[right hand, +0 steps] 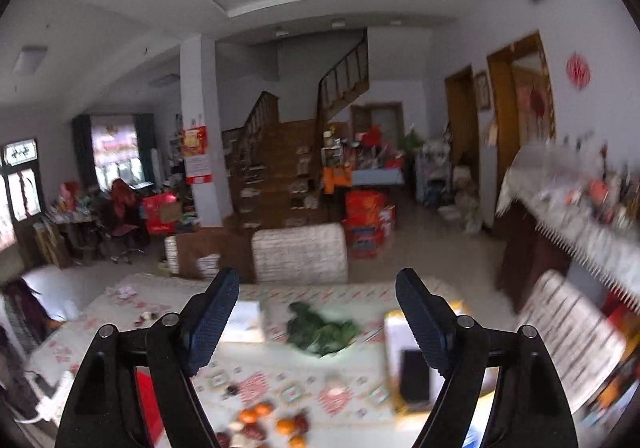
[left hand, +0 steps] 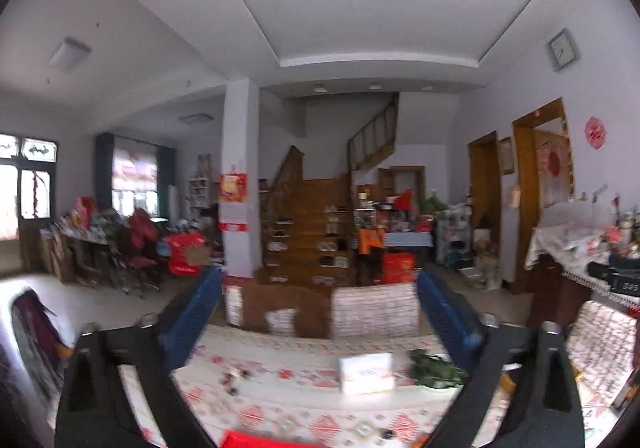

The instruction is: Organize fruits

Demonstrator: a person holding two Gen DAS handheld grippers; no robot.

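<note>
A pile of small orange fruits (right hand: 285,425) and dark red fruits (right hand: 301,420) lies on the patterned tablecloth (right hand: 280,380) at the bottom of the right wrist view. My right gripper (right hand: 318,312) is open and empty, held above the table beyond the fruits. My left gripper (left hand: 320,312) is open and empty, raised over the same table (left hand: 288,388). No fruit shows clearly in the left wrist view; a few small dark items (left hand: 234,378) lie on the cloth.
A white tissue box (left hand: 366,372) and a bunch of green leaves (left hand: 434,370) sit mid-table; the leaves also show in the right wrist view (right hand: 320,330). A white-and-yellow box (right hand: 416,360) stands right. A red object (left hand: 256,440) lies at the near edge. Chairs (right hand: 300,254) stand behind.
</note>
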